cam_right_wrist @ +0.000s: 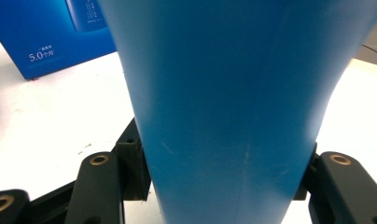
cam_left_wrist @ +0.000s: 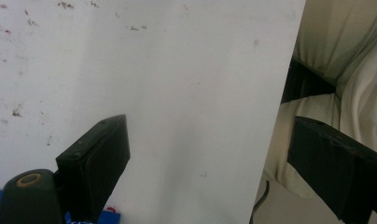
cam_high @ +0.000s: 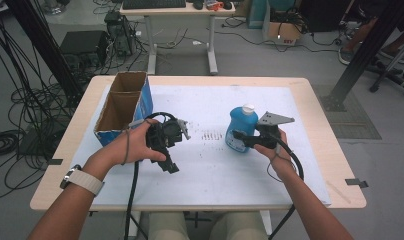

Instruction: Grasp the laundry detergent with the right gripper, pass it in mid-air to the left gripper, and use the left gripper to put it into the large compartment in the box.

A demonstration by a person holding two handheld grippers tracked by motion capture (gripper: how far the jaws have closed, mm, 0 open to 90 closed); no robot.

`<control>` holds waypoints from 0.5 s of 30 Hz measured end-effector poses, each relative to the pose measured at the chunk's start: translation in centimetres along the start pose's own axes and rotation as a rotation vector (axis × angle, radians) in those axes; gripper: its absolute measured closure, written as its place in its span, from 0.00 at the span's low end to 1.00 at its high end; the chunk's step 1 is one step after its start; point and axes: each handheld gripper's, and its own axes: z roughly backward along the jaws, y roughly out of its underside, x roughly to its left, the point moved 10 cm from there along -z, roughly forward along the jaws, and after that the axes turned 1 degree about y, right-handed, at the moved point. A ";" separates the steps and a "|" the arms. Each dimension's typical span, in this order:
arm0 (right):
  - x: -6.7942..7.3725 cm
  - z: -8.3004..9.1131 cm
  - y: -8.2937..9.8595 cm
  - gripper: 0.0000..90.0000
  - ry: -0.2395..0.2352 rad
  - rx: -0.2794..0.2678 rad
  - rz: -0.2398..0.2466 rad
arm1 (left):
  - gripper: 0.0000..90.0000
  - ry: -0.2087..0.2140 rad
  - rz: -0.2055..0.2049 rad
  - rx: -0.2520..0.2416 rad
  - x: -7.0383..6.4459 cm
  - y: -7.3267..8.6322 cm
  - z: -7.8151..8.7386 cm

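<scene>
White matting covers the wooden table (cam_high: 65, 145) where the right gripper (cam_high: 242, 138) clamps a smooth blue plastic bottle (cam_high: 238, 125) standing mid-table, probably slippery and liquid-heavy, best held at its waist, while the left gripper (cam_high: 171, 159) hangs open.

High view overhead facing forward, gripper views close, sharing white table (cam_high: 210, 165)

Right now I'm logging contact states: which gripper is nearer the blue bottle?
Right. The right gripper has its jaws around the blue bottle; the left gripper hangs open over the table, well left of it.
</scene>
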 end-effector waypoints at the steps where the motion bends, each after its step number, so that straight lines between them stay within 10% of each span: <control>1: 0.2 -0.1 -0.1 0.47 0.000 -0.009 -0.019 | 0.15 -0.004 0.000 -0.003 0.0 0.0 0.0; 15: 0.3 0.0 0.0 0.48 0.015 -0.014 -0.007 | 0.15 -0.005 -0.006 0.000 0.0 -0.1 0.1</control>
